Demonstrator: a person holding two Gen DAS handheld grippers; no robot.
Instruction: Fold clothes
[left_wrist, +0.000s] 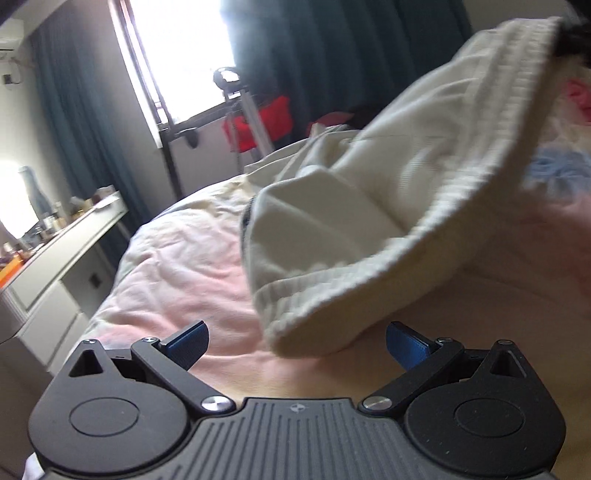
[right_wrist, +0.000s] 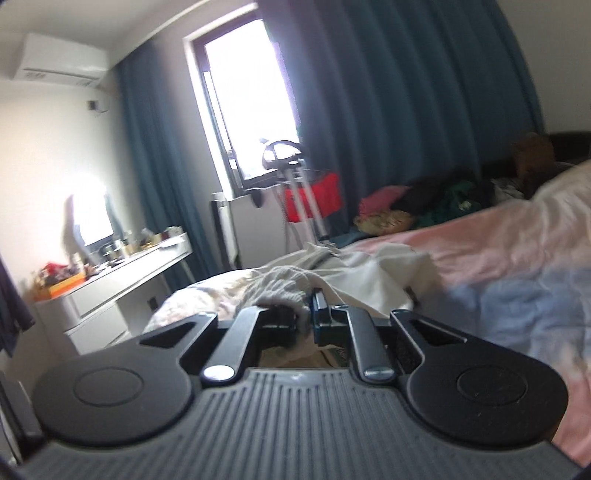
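Pink-sheeted bed (left_wrist: 177, 273) by curtained window (right_wrist: 243, 96); left gripper (left_wrist: 297, 345) agape; right gripper (right_wrist: 308, 308) seemingly pinching cream garment (right_wrist: 280, 286).

left wrist: low over bed (left_wrist: 166, 266), facing window (left_wrist: 177, 55) | right wrist: same way, higher

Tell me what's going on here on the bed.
A person is folding clothes with two handheld grippers. The right gripper is shut on the ribbed edge of a cream knit garment, lifting part of it off the pink bedspread. The left gripper is open and empty, just short of the garment's hanging hem.
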